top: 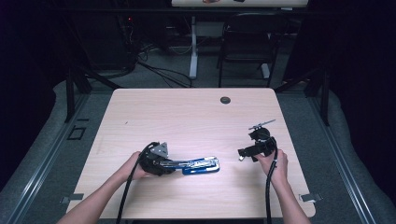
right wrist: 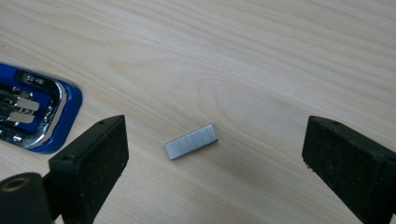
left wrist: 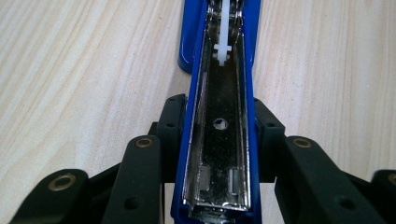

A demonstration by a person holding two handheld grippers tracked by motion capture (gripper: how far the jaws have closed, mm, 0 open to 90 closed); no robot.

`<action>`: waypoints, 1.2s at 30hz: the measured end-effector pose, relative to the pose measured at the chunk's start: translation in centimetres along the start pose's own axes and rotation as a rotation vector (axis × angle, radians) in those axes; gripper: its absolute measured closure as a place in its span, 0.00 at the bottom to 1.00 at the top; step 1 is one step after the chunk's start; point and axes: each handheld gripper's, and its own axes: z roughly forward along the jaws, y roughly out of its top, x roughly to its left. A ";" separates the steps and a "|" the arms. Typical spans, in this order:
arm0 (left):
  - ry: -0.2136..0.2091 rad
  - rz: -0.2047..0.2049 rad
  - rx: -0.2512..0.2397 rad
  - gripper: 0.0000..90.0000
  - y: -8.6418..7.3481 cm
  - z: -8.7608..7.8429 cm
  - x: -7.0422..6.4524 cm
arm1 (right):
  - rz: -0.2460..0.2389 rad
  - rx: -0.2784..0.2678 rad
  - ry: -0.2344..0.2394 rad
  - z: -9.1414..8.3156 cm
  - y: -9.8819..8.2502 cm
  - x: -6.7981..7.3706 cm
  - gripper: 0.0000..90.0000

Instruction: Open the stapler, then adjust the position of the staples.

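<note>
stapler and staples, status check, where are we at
Left gripper shut on open blue stapler. Right gripper open, staple strip lying between its fingers, untouched. Nothing in the way.
</note>
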 end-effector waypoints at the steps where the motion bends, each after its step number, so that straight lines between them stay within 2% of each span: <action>1: 0.000 0.000 0.000 0.72 0.0 0.0 0.0 | 0.010 0.003 0.001 0.1 0.0 -0.1 0.08; 6: -0.001 0.000 0.001 0.72 0.0 0.0 0.0 | 0.047 0.017 0.003 0.7 0.1 0.0 0.15; 10: -0.001 -0.001 0.000 0.72 0.0 0.0 0.0 | 0.038 0.058 -0.015 1.4 0.2 0.5 0.19; 11: -0.001 -0.001 0.001 0.72 0.0 0.0 0.0 | 0.043 0.047 -0.019 1.6 0.2 0.7 0.20; 12: -0.001 -0.001 0.000 0.72 0.0 0.0 0.0 | 0.033 0.059 -0.026 1.8 0.2 0.7 0.21; 13: -0.001 -0.001 0.001 0.72 0.0 0.0 0.0 | 0.054 0.046 -0.029 2.0 0.1 0.8 0.23; 15: -0.002 -0.001 0.000 0.72 0.0 0.0 0.0 | 0.043 0.072 -0.039 2.0 0.2 0.7 0.24; 21: -0.001 -0.001 0.001 0.72 0.0 0.0 0.0 | 0.076 0.057 -0.079 2.8 -0.1 0.7 0.31; 27: -0.001 0.001 0.001 0.72 0.0 0.0 0.0 | 0.069 0.092 -0.098 3.4 -0.2 0.8 0.36; 34: -0.002 0.005 0.003 0.72 0.0 0.0 0.0 | 0.050 0.117 -0.107 3.5 -0.2 1.0 0.49; 36: -0.015 0.003 0.012 0.72 0.0 0.0 0.0 | 0.054 0.122 -0.105 3.4 -0.1 1.0 0.54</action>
